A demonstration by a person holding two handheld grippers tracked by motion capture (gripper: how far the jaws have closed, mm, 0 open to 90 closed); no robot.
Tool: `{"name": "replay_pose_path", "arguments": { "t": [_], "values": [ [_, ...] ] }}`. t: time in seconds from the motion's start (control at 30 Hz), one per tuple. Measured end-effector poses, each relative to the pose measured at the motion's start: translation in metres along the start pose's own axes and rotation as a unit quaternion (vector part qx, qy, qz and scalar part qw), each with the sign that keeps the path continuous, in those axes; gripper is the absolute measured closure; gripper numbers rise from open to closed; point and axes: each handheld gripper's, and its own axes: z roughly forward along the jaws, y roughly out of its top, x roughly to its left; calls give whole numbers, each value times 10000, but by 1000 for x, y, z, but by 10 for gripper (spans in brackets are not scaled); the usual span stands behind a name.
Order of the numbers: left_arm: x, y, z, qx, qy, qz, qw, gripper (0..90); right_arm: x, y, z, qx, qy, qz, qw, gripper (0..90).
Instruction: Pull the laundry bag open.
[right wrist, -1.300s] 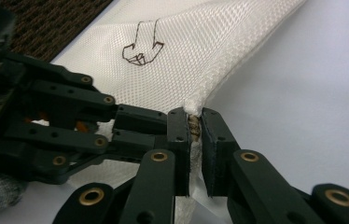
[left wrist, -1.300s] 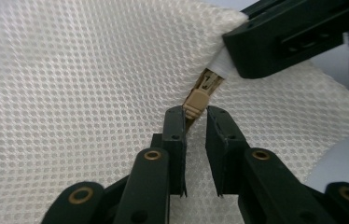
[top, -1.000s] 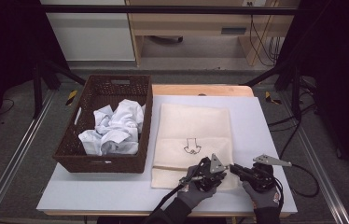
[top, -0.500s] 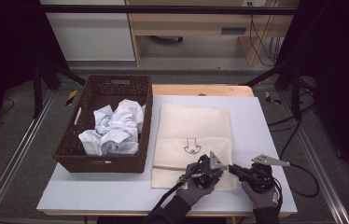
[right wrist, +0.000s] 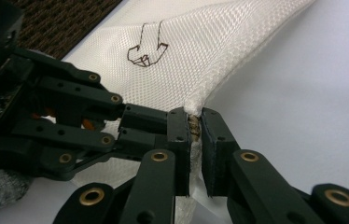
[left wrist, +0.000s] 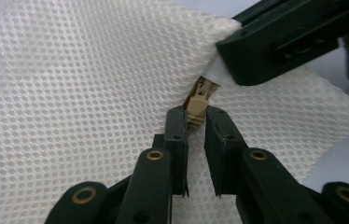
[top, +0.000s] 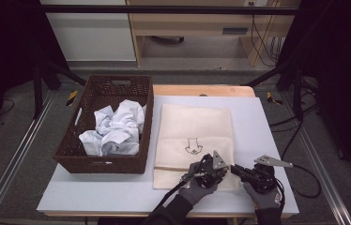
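The coming move turned on the zipper line of the mesh laundry bag (top: pixel 194 126), which lay flat on the white table (top: pixel 267 131), its long axis running away from the person. The zipper ran across that axis, along the seam near the bag's close end. Its tan zipper pull (left wrist: pixel 197 106) sat at the right-hand end of that seam, so the free run of the zipper lay to the left, toward the wicker basket (top: pixel 99 161).

The left gripper (left wrist: pixel 196 116) had the pull between its jaws. They had just been closing, and both pads looked pressed against its sides, so I judged the pull grasped. The right gripper (right wrist: pixel 195 122) was clenched on the bag's corner fabric just beyond the pull, its jaw tips almost touching the left one's, as if to anchor the cloth. The left hand (top: pixel 197 190) was therefore the one placed to draw the pull, away from the right gripper.

Counted: one bag, one pull, one small arrow mark (top: pixel 192 146) drawn on the mesh, one basket beside the bag's left edge, one heap of crumpled white cloth (top: pixel 115 129) in it with the separate pieces not countable, and two grippers
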Motion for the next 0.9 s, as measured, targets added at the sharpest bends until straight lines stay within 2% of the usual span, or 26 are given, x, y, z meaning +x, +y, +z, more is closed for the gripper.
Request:
{"name": "replay_pose_path", "arguments": {
  "t": [0.17, 0.43, 0.53, 0.77, 0.87, 0.9],
  "values": [
    [-5, 0, -3, -78, -1, 32, 10000, 794, -1, 0, -1, -4, -20, 46, 10000, 834],
    [-5, 0, 2, -157, -6, 25, 9999, 765, 2, 0, 0, 5, 8, 46, 10000, 835],
    [-5, -1, 3, -102, 89, 8, 9999, 799, 1, 0, 0, -11, 9, 8, 10000, 835],
    [-8, -3, -2, -216, 205, -9, 9996, 814, 0, 0, -2, -20, 28, 77, 10000, 830],
    [-10, -2, -6, -218, 283, 18, 9994, 815, -2, 1, -2, -23, -4, 66, 10000, 801],
    [-10, -2, -6, -196, 302, 29, 9993, 816, -2, 1, -1, -27, -34, 78, 10000, 762]
  ]
}}
